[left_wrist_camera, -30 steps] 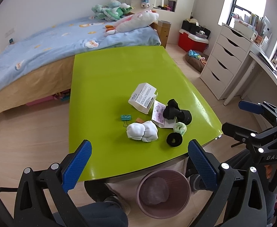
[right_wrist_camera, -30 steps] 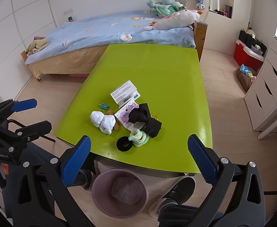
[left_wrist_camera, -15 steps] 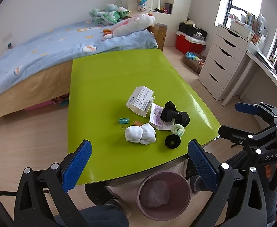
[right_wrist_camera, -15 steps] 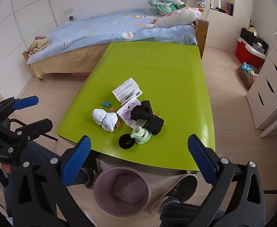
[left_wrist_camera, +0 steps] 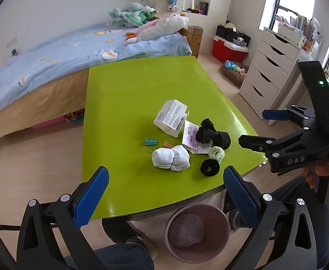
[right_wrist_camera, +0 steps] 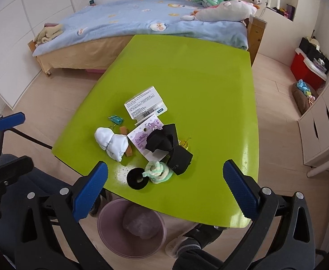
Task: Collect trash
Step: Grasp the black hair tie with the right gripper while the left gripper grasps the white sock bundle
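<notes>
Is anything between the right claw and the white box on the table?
Yes. From the right claw, the black ring, green scrunchie, black socks and purple card lie before the white box.

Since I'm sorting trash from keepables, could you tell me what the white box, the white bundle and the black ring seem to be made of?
White box: printed cardboard, matte, judging by its creased flap and barcode. White bundle: soft knit fabric, likely rolled socks, with puffy folds. Black ring: fuzzy fabric, probably a hair scrunchie; matte, no shine.
</notes>
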The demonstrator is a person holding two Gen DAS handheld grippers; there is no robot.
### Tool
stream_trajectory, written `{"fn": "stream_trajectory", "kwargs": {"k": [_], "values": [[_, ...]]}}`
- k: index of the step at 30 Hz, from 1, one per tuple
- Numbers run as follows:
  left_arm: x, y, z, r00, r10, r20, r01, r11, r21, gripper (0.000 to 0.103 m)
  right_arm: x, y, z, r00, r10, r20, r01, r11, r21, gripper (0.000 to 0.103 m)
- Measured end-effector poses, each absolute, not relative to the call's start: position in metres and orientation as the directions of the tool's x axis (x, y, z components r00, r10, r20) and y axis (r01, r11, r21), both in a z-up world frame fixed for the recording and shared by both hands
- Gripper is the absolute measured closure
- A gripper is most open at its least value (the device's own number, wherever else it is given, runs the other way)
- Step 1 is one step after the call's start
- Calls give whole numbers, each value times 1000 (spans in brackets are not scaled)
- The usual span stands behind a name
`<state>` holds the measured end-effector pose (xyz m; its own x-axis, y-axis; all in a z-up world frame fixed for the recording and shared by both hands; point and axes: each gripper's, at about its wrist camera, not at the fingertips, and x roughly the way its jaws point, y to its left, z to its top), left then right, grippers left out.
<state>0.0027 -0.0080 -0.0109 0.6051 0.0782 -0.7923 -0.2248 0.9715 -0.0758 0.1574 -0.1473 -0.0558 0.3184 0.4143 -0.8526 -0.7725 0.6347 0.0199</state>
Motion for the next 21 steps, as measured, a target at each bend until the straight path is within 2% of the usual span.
{"fn": "stream_trajectory", "kwargs": {"k": [7, 10, 12, 16, 18, 19, 21], "values": [[2, -2, -14, 589, 83, -804, -240, 968, -76, 5, 190, -112, -96, 245, 320, -915, -828, 560, -26, 4], [2, -1, -17, 582, 82, -809, -247, 966, -80, 5, 195, -101, -109, 218, 287, -933, -846, 531, -34, 21], [2, 0, -19, 578, 81, -812, -249, 965, -81, 5, 198, -95, -117, 201, 262, -944, -858, 513, -40, 24], [2, 1, -21, 573, 79, -816, -251, 964, -83, 5, 202, -87, -129, 192, 231, -954, -862, 505, -52, 50], [3, 1, -22, 571, 75, -817, -251, 964, -87, 5, 201, -86, -130, 202, 223, -954, -863, 501, -66, 58], [3, 2, -22, 571, 74, -818, -251, 964, -88, 5, 201, -86, -129, 210, 222, -952, -862, 502, -74, 72], [4, 3, -23, 571, 71, -818, -252, 963, -92, 5, 201, -88, -128, 218, 227, -949, -859, 507, -76, 75]]}}
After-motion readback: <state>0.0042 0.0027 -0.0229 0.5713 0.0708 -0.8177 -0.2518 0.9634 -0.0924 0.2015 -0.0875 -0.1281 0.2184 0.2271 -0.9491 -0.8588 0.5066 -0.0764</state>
